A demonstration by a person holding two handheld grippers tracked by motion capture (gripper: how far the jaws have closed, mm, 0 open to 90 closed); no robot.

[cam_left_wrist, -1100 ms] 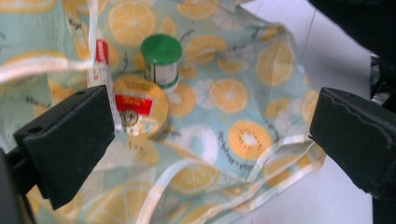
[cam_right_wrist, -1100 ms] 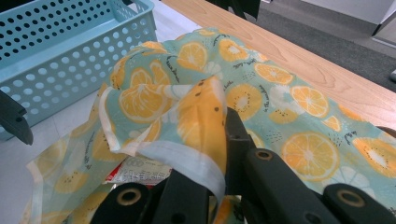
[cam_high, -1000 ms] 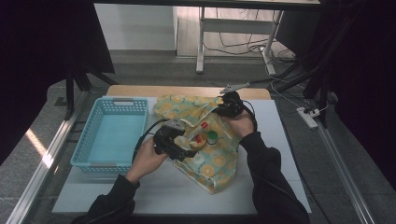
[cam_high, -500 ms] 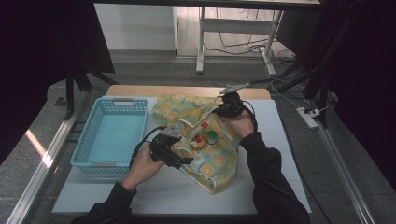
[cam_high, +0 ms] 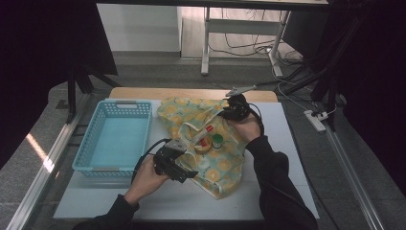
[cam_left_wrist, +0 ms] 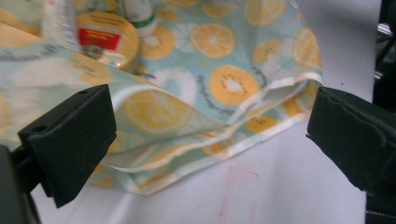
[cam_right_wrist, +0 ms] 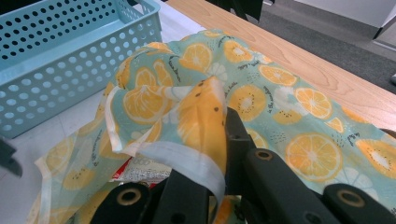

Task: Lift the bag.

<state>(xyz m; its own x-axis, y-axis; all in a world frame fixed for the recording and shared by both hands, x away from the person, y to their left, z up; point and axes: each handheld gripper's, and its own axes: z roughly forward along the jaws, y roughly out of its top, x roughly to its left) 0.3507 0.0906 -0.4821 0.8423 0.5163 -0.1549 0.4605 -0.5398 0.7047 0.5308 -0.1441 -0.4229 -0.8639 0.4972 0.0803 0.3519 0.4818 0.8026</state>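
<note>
A white table (cam_high: 268,206) is carrying the whole job, with a blue perforated basket (cam_high: 117,136) sitting empty at its left side. Just beside the basket, a citrus-print cloth bag (cam_high: 225,165) is lying spread across the middle of the table, its mouth gaping toward the basket. Inside that mouth small items are showing: a round yellow tin with a red label (cam_left_wrist: 105,39), a green-capped bottle (cam_high: 217,142) and a red-capped tube (cam_high: 207,130). The right gripper (cam_high: 234,108) is pinching the bag's far rim (cam_right_wrist: 201,121), its jaws pressed together on the folded hem and lifting it. The left gripper (cam_high: 173,165) is hanging at the bag's near edge, its jaws spread wide with the lower hem (cam_left_wrist: 261,95) lying between them, not yet clamped. Judging by the empty basket, unloading is barely starting: the bag is being opened, and every item is waiting to be moved across.
</note>
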